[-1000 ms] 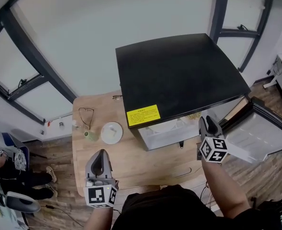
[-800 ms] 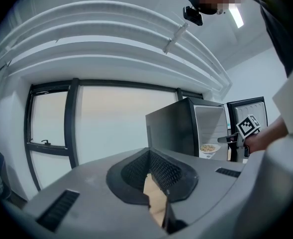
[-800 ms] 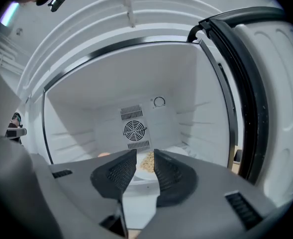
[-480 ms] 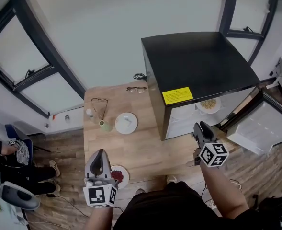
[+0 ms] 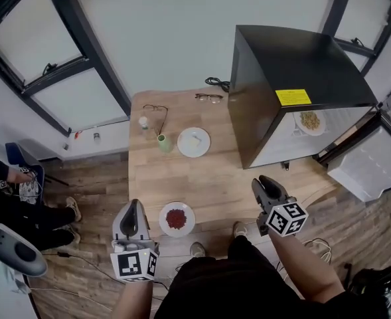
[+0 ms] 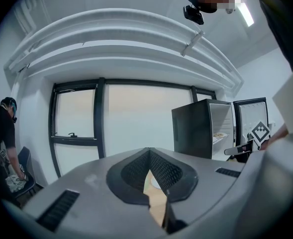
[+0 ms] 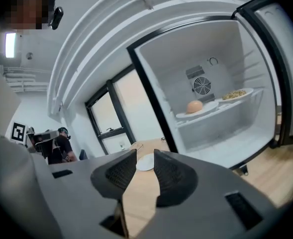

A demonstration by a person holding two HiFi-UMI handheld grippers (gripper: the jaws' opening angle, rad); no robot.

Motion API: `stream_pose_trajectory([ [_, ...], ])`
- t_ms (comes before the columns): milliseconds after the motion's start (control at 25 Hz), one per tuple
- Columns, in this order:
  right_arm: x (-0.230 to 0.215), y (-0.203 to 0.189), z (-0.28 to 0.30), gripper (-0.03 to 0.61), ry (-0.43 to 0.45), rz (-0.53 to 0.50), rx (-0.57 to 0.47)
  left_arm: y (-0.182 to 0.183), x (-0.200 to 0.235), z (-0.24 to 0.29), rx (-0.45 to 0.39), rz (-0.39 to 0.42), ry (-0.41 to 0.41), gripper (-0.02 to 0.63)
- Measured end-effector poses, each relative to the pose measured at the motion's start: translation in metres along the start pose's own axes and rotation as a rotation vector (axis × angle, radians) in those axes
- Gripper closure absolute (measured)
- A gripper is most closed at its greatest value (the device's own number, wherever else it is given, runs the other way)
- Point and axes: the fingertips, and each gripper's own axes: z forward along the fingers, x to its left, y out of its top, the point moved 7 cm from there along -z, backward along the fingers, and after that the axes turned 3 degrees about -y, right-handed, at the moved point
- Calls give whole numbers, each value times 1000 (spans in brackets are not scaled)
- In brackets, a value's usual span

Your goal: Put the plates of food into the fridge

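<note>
- Finding the fridge shifted from the middle of the head view a second ago to its upper right, with far more of the table showing.
- Finding the right gripper, up at the fridge's open front a second ago, now hovering by the table's near edge, well apart from the fridge.
- Finding the left gripper now hovering at the table's near left corner.
- Noting the plate of red food, out of frame a second ago, now lying near the table's front edge, just right of the left gripper and between the two grippers.
- Reading the left jaws as meeting at the tips, gripping nothing.
- Reading the right jaws as standing partly apart, gripping nothing, with bare wood and the white plate showing through the gap.
- Recording materials: pale wood-grain table top, matte black boxy fridge casing bearing a yellow label, smooth white moulded interior, ribbed dark pads on grey gripper shells.
- Recording a green cup just left of the white plate, and spectacles near the table's far edge.
- Seeing, on one fridge shelf, the plate of noodles and the plate bearing a rounded tan item sitting side by side.
- Finding all plates round, lying flat and face up, so showing no long axis.
- Finding the fridge door swinging wide to the right.
</note>
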Motion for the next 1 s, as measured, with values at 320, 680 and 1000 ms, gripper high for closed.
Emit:
stream_pose_trajectory([
  [320, 94, -91, 7, 456, 237, 63, 178, -17, 36, -44, 23, 1, -11, 611],
  [680, 126, -209, 18, 448, 127, 454, 407, -39, 79, -92, 84, 12, 19, 611],
  [1000, 140, -253, 36, 409, 98, 577, 480, -50, 102, -113, 120, 27, 54, 611],
])
